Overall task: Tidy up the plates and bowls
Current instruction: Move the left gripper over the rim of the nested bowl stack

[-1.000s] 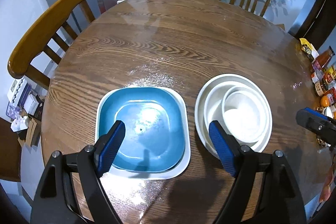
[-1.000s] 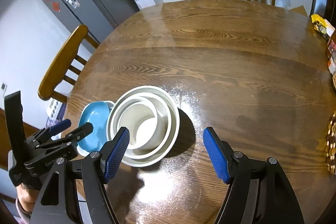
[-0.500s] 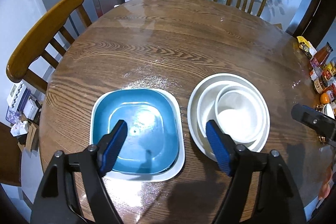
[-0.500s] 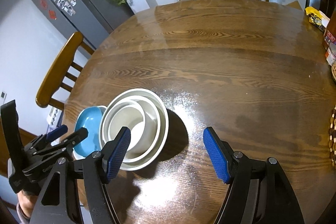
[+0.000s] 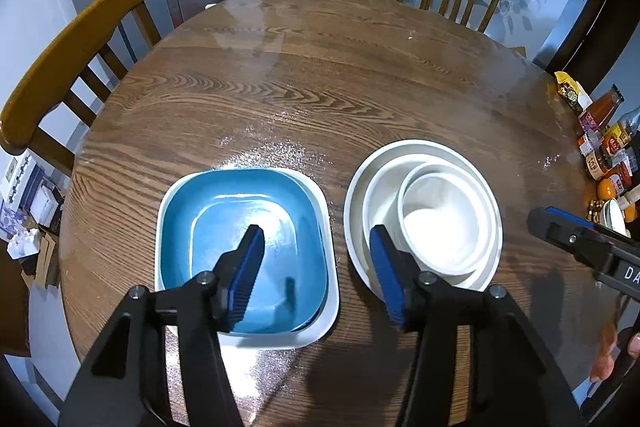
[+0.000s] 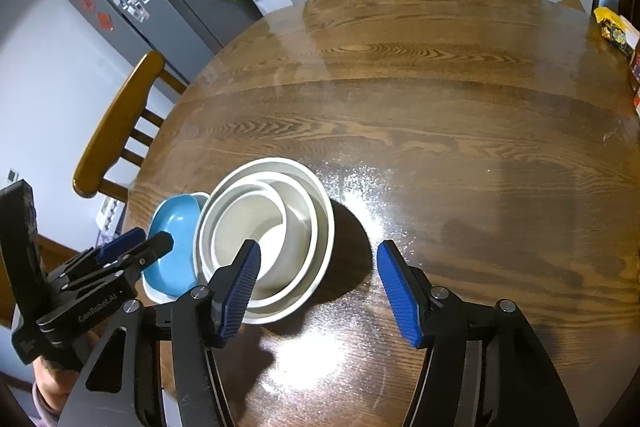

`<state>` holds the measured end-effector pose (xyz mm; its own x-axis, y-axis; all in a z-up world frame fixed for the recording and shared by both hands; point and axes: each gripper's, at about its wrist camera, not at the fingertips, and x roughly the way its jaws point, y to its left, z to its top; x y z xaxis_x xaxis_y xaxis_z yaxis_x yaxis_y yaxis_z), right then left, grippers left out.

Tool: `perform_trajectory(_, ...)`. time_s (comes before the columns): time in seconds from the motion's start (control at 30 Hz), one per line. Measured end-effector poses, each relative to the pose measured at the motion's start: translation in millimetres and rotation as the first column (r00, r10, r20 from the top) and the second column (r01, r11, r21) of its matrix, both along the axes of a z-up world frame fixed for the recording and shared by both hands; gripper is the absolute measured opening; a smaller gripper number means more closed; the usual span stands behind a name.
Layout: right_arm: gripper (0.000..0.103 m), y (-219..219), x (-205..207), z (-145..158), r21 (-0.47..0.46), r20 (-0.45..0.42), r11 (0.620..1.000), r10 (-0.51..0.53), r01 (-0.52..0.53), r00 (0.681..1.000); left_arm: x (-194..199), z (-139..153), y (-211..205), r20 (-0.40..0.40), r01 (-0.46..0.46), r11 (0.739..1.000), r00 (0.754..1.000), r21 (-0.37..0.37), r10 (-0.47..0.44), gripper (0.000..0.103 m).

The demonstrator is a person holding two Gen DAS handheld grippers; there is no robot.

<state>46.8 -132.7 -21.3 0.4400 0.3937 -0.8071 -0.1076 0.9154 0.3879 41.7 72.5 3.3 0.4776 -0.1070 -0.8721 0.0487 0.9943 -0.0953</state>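
My left gripper (image 5: 316, 267) and right gripper (image 6: 318, 287), jaws just narrowed, hold nothing. Blue plate (image 5: 244, 251) sits beside nested white bowls (image 5: 424, 219); a careless descent could knock either stack.

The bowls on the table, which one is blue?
The square bowl on the left, sitting in a white square one. The round nested bowls beside it are all white.
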Motion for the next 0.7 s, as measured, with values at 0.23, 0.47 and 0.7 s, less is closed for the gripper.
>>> perform_trajectory(0.23,0.054,-1,5,-7,0.014,-0.024,1.0,0.005,-0.005,1.0,5,-6,4,-0.047,0.003,0.998,0.999,-0.067,-0.006,0.044)
perform_trajectory(0.47,0.053,-4,7,-12,0.023,-0.043,1.0,-0.002,0.003,0.999,7,-8,10,-0.08,-0.011,0.994,0.997,-0.106,0.002,0.043)
perform_trajectory(0.7,0.053,-7,10,-18,0.049,-0.075,0.999,0.001,0.002,0.997,11,-15,11,-0.132,-0.022,0.988,0.991,-0.156,0.002,0.043)
